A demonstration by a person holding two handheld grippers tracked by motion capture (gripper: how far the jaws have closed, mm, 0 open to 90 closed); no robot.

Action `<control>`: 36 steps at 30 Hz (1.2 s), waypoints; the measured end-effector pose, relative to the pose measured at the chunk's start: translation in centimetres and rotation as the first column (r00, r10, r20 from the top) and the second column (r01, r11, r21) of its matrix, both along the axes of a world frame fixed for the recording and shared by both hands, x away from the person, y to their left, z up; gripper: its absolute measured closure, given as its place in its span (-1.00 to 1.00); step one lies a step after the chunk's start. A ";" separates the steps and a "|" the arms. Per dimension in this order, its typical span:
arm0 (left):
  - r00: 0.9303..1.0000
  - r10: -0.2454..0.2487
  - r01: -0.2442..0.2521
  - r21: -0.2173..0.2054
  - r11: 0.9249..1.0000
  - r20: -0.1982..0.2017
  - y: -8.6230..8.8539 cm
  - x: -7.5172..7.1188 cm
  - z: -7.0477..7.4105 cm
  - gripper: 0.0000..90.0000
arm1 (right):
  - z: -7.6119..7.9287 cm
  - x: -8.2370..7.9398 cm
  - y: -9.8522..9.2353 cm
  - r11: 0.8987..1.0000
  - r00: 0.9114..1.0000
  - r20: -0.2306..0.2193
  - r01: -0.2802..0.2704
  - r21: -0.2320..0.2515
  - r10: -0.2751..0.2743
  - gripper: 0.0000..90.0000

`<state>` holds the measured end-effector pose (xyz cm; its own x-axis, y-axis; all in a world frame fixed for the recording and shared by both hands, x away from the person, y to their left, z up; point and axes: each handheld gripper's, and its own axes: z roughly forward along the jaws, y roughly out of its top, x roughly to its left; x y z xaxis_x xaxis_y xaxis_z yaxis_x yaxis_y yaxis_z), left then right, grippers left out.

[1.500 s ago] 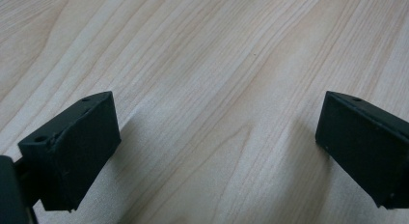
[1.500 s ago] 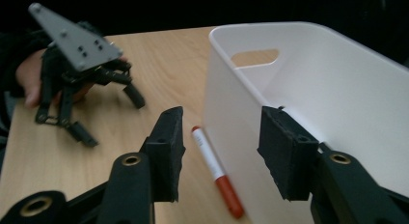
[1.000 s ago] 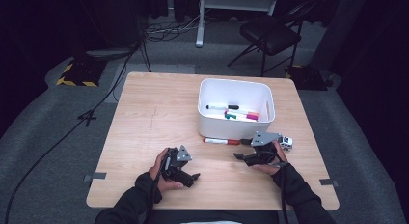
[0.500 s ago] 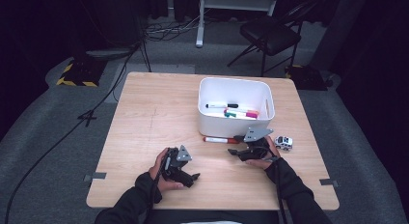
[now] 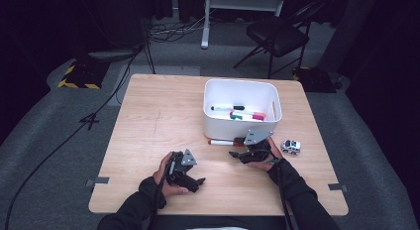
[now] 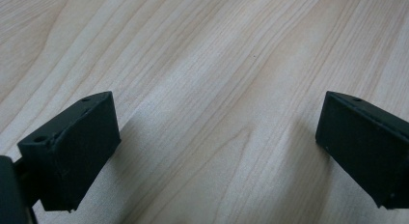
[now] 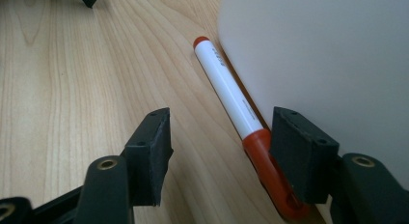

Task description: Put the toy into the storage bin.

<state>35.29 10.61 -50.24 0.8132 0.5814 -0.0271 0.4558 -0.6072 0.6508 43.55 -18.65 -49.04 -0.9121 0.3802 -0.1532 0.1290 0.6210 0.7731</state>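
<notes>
Your right hand-held gripper has just been closing, jaws apart around the marker lying on the surface against the bin. It's light, stiff, slippery: pinch mid-barrel.

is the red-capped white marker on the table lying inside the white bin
No, the red-capped white marker lies on the wooden table against the white plastic bin's outer wall.

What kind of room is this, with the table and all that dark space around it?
Probably a recording studio or lab: a light wooden table stands alone on grey carpet, black cables trail across the floor, and a black folding chair waits behind.
</notes>
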 end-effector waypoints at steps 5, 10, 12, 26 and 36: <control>1.000 0.000 0.000 0.000 1.000 0.000 0.0 0.0 0.0 -0.96 | -0.3 0.2 0.7 1.000 1.000 0.003 0.002 -0.012 -0.002 -0.10; 1.000 0.000 0.000 0.000 1.000 0.000 0.0 0.0 0.0 -0.96 | -0.3 0.1 0.8 1.000 1.000 -0.028 -0.010 -0.001 0.010 -0.03; 1.000 0.000 0.000 0.001 1.000 0.000 0.0 0.0 0.0 -0.96 | -0.2 -0.1 0.9 0.999 0.998 -0.050 -0.041 -0.001 0.041 0.01; 1.000 0.000 0.000 0.000 1.000 0.000 0.0 0.0 0.0 -0.96 | 0.2 0.7 0.7 0.999 0.998 -0.039 -0.043 -0.007 0.043 -0.06; 1.000 0.000 0.000 0.001 1.000 0.000 0.0 0.0 0.0 -0.96 | -0.8 1.0 -0.2 0.999 0.990 -0.136 -0.025 -0.021 0.022 -0.05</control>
